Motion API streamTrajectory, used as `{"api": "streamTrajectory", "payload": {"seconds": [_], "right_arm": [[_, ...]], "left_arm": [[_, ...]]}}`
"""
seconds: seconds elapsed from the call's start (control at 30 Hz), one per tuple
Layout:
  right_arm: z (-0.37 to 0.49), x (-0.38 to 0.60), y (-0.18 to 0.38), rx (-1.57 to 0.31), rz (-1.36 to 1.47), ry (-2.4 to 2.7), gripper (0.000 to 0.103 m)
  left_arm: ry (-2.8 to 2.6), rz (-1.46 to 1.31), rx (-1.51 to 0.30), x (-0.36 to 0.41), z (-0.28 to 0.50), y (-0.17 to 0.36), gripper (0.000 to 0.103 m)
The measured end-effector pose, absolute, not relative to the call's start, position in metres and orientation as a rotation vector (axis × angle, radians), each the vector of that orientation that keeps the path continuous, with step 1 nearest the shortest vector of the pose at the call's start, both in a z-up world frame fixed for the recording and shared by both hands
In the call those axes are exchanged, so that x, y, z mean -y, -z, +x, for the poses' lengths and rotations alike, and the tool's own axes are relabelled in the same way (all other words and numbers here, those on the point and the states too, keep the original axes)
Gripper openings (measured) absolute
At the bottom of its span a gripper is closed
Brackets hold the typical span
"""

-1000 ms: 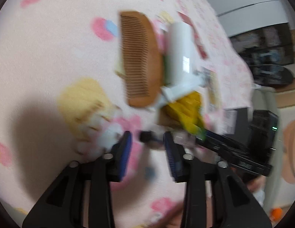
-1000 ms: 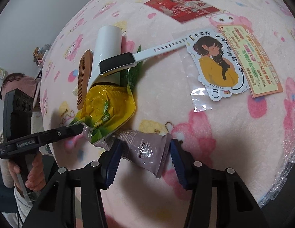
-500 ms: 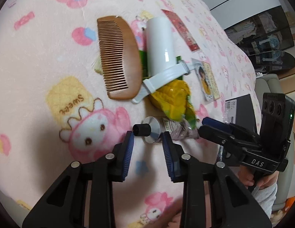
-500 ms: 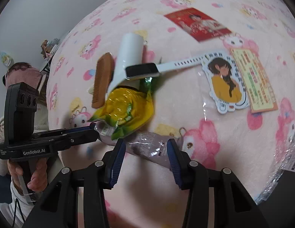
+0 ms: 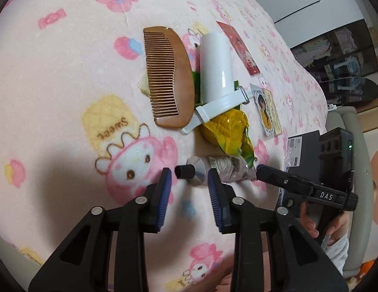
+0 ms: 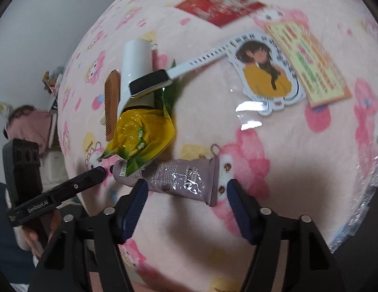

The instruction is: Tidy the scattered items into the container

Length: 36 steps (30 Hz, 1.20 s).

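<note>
Mauve tube (image 6: 181, 180): lies flat on blanket (image 5: 67, 73), 6 o'clock of yellow packet (image 6: 142, 133) | right gripper (image 6: 186, 204) gapes wide astride it, holding nothing | left gripper (image 5: 189, 185) half-open, empty, at black cap (image 5: 184, 171) | likely soft, light, slick; grip mid-body.

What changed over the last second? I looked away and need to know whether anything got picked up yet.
Nothing is picked up. The right gripper opened wider around the purple tube. The left gripper closed in on the tube's black cap, both still open. The comb, white bottle, watch and yellow packet lie as before.
</note>
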State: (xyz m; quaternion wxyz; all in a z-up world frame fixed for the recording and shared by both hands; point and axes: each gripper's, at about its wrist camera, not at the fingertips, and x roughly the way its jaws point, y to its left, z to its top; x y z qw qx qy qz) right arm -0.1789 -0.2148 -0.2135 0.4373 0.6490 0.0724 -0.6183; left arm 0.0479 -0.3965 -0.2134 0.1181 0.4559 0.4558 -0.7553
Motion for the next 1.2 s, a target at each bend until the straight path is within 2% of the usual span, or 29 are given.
{"api": "streamTrajectory", "payload": {"seconds": [0.23,0.27,0.33,0.37,0.57,0.8,1.2], "right_arm": [[-0.170,0.236,0.226,-0.231,1.597,1.509,0.064],[-0.169,0.237,0.225,-0.242,1.588,1.516,0.062],[-0.167,0.236,0.220,-0.255,1.565,1.538,0.051],[-0.166,0.235,0.216,-0.257,1.553,1.549,0.050],[-0.161,0.220,0.187,-0.245,1.493,1.570,0.049],[-0.153,0.187,0.139,-0.229,1.410,1.631,0.049],[-0.164,0.092,0.058,-0.119,1.305,1.826,0.049]], "left_arm": [[2.245,1.354,-1.287,0.393,0.045,0.204,0.038],[2.251,1.356,-1.278,0.392,0.045,0.203,0.037],[2.264,1.361,-1.261,0.391,0.045,0.199,0.037],[2.270,1.363,-1.252,0.390,0.045,0.197,0.037],[2.310,1.358,-1.210,0.385,0.046,0.181,0.035],[2.430,1.323,-1.141,0.364,0.043,0.130,0.034],[2.619,1.315,-0.978,0.298,-0.008,0.054,0.034]]}}
